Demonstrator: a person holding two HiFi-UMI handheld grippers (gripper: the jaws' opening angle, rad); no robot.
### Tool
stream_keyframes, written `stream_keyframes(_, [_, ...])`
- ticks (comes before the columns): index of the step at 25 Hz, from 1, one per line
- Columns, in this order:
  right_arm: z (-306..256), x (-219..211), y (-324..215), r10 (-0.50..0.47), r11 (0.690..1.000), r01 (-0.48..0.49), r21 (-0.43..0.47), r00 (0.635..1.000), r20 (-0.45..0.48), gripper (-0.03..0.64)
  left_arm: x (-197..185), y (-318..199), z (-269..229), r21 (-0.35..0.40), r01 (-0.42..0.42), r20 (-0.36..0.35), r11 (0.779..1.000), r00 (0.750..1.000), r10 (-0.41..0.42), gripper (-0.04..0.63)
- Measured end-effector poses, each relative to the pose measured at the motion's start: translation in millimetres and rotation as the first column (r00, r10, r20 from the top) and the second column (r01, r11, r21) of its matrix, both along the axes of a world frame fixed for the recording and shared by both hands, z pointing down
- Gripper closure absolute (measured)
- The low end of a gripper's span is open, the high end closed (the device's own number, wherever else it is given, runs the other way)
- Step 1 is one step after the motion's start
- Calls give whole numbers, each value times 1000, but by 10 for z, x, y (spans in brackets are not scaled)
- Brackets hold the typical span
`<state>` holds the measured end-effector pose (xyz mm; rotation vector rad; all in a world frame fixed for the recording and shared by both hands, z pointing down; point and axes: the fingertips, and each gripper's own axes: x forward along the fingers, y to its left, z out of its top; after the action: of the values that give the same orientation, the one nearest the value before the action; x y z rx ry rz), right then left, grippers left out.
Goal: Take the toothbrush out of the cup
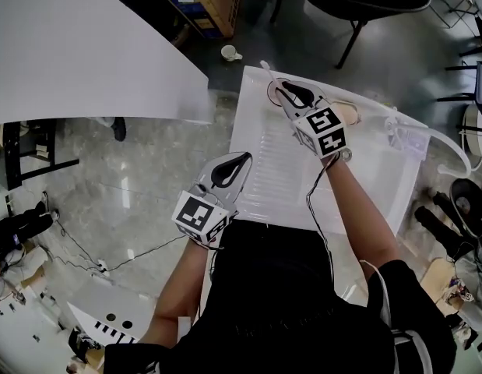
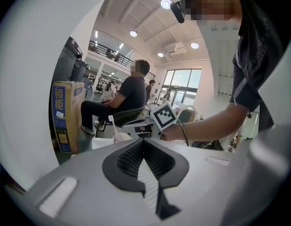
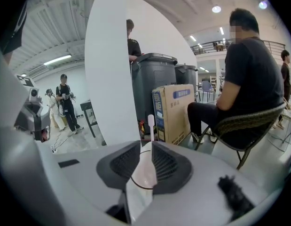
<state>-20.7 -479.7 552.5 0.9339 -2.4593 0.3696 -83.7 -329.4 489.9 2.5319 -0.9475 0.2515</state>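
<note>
At the 12 o'clock end of the white table, head view: a pale pink cup stands upright by the far edge, next to the ribbed draining area. The toothbrush is in the cup, and its white stem leans out toward 11 o'clock. The right gripper reaches over the cup mouth from 5 o'clock. In the right gripper view its jaws are drawn narrow, with their tips closed on the toothbrush stem, which rises beyond them. The cup rim shows below through the slit nearer the camera. At 7 o'clock from the cup, well apart from it, the left gripper hovers at the near table edge, its jaws together with nothing between them. Background, right gripper view: a cardboard box at 12 o'clock and a seated person at 2 o'clock.
</note>
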Motion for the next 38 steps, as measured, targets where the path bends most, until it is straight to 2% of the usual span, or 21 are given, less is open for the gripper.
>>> stream_keyframes(4, [77, -4, -64, 4, 1000, -4, -9, 1000, -8, 531, 2, 15, 38, -11, 4, 3, 1000, 1000, -4, 586])
stream_keyframes(16, [249, -97, -267, -22, 1000, 21, -20, 998, -62, 522, -91, 62, 97, -36, 50, 12, 998, 999, -49, 586])
stream_keyframes(22, [331, -146, -311, -45, 999, 44, -11, 989, -138, 522, -127, 42, 106, -40, 61, 18, 997, 998, -61, 586])
stream_keyframes(32, [375, -173, -306, -79, 997, 76, -24, 987, -142, 522, -161, 116, 125, -53, 91, 23, 994, 996, -90, 586])
stream_keyframes(36, [374, -166, -310, -91, 996, 86, -36, 985, -145, 527, -165, 146, 136, -58, 96, 26, 994, 995, -94, 586])
stream_keyframes(38, [375, -155, -320, -90, 996, 86, -35, 984, -152, 566, -155, 152, 133, -57, 96, 26, 994, 995, -94, 586])
